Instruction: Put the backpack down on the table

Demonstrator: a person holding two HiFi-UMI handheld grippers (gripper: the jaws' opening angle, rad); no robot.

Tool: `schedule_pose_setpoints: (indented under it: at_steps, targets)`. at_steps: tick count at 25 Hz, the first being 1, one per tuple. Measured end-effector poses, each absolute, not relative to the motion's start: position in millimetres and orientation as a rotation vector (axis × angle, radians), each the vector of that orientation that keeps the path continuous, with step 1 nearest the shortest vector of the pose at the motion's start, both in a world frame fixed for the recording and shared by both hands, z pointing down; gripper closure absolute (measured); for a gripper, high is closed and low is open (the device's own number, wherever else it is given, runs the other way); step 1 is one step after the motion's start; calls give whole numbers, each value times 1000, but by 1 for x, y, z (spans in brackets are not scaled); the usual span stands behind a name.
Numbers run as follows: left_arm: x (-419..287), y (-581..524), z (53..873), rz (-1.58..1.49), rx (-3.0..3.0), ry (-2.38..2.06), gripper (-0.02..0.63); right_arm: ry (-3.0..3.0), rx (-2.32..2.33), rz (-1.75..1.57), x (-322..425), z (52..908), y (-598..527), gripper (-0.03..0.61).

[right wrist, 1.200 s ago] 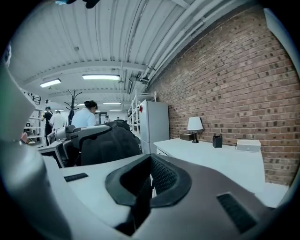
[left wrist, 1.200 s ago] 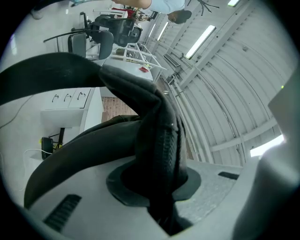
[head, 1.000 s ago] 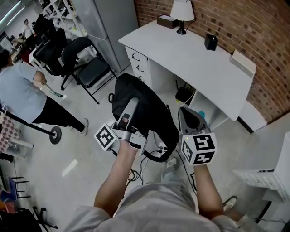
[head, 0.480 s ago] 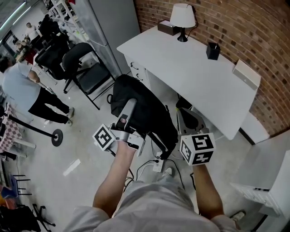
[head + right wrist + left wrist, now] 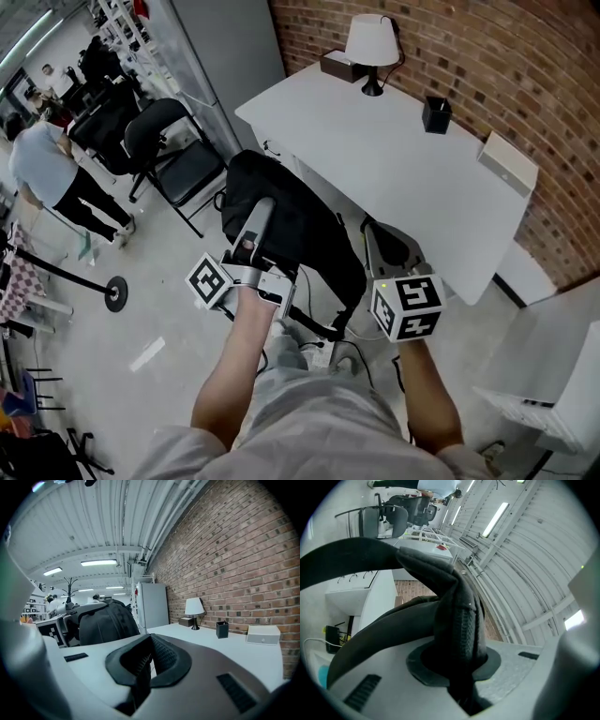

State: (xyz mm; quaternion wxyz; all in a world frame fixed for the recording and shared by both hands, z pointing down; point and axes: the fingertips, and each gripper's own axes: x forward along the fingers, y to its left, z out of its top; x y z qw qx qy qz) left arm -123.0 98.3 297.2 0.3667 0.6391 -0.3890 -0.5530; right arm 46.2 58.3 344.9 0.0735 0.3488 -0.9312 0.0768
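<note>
Left gripper [image 5: 263, 208] has its fingers [image 5: 384, 681] clamped on a padded black strap [image 5: 461, 620] at the top of the backpack [image 5: 300, 234], and you can see the strap squeezed right between the pads in the left gripper view. The backpack itself is black and hangs off the floor in front of the person, just off the near edge of the white tabletop [image 5: 412, 164], so it's not on it yet. One loose strap loop [image 5: 319, 323] dangles under the bag down near the person's legs.

Right gripper [image 5: 377, 234] sits just to the right of the bag, near the tabletop edge. Its fingers [image 5: 93, 667] are closed together with nothing between them, and in its own view the bag is off to the left.

On the tabletop, all toward the brick wall [image 5: 487, 56] side: a lamp [image 5: 372, 42] with a white shade, a brown box [image 5: 336, 64] next to it, a small black holder [image 5: 435, 114] and a flat white box [image 5: 507, 162]. None of those are anywhere near the bag.

Off to the left there's a black folding chair [image 5: 178, 145], and farther back a person in a light blue shirt [image 5: 42, 169] standing on the grey floor [image 5: 141, 309].
</note>
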Motion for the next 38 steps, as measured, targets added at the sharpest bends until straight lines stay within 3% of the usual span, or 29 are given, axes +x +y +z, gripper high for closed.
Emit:
schedule_pose_setpoints:
  at_steps: [9, 29, 38]
  targets:
    - [-160, 50, 308, -1422, 1633, -959, 549, -2754, 1097, 198, 16, 351, 11, 577]
    - [-343, -100, 269, -1347, 1722, -791, 549, -2636, 1358, 184, -155, 328, -118, 577]
    - [-387, -160, 259, -1291, 1756, -751, 549, -2584, 1472, 182, -186, 323, -160, 577]
